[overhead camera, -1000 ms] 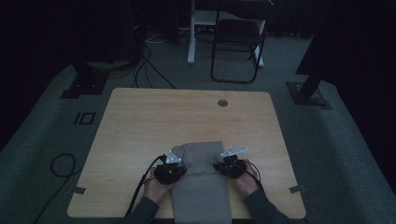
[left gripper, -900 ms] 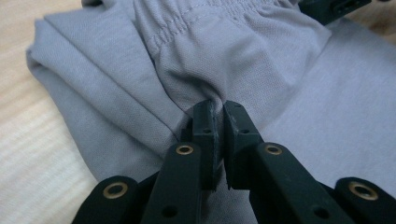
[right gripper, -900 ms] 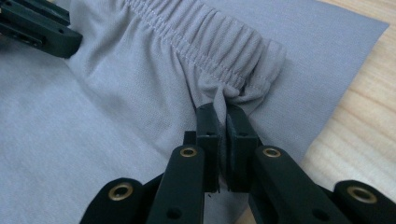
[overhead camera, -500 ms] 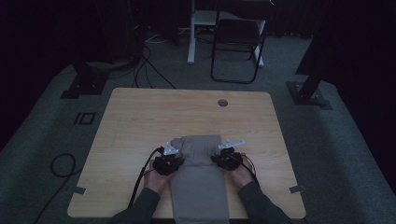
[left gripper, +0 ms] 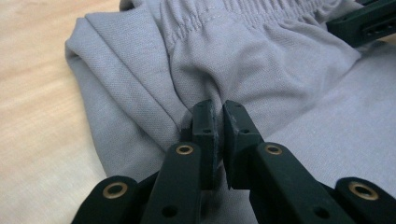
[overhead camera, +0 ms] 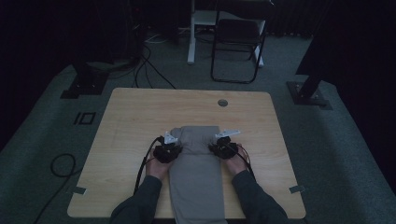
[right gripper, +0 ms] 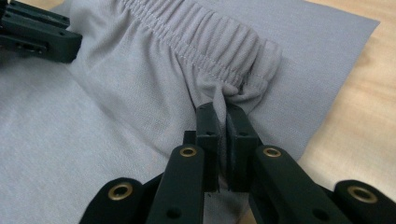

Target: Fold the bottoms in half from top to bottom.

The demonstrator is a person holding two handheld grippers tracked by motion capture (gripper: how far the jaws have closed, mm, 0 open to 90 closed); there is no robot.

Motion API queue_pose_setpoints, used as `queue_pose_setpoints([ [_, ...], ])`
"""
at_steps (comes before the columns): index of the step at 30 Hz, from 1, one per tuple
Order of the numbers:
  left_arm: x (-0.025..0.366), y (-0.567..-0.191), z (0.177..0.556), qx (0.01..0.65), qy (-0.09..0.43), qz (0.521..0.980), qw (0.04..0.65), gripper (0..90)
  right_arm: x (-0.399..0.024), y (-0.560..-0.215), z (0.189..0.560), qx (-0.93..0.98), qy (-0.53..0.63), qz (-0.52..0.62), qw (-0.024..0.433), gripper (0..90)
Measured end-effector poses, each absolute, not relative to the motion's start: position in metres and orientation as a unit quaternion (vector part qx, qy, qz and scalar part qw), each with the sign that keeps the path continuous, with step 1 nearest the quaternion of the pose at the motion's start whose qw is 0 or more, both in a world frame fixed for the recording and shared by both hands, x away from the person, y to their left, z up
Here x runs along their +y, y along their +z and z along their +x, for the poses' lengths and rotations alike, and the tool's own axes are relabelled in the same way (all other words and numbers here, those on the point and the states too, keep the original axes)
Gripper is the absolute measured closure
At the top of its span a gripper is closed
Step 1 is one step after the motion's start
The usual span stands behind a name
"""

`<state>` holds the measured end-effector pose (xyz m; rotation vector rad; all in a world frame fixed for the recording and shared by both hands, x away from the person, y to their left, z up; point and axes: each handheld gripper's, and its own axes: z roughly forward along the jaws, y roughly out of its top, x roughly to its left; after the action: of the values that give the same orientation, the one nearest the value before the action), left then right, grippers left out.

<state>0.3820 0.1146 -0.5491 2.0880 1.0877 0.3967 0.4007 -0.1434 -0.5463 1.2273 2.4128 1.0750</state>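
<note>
A grey folded garment [overhead camera: 196, 172] with an elastic waistband lies on the wooden table [overhead camera: 140, 116], running from the middle down past the near edge. My left gripper [overhead camera: 173, 142] is at its left side and my right gripper [overhead camera: 218, 141] at its right. In the left gripper view the gripper [left gripper: 218, 109] is shut on a pinch of grey fabric [left gripper: 233, 60] just below the gathered waistband. Over in the right gripper view the gripper [right gripper: 222, 112] is shut on the waistband's corner [right gripper: 238, 86], with cloth bunched between the pads.
A round cable hole [overhead camera: 222, 102] sits near the table's far edge. Behind the table stand a dark folding chair [overhead camera: 236, 42] and a white post [overhead camera: 191, 32]. Black stand bases [overhead camera: 84, 84] and cables lie on the floor to the left and right.
Both grippers have moved away from the person toward the far side of the table, carrying the garment's upper edge with them. The folded part now lies farther up the table.
</note>
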Motion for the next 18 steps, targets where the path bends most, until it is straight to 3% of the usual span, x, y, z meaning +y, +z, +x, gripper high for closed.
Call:
queue_pose_setpoints([
  [18,0.107,-0.545,0.452,0.475,0.171,0.792,0.344,84.2,-0.130,-0.546,0.468,0.794,0.361,0.469,0.140,86.8],
])
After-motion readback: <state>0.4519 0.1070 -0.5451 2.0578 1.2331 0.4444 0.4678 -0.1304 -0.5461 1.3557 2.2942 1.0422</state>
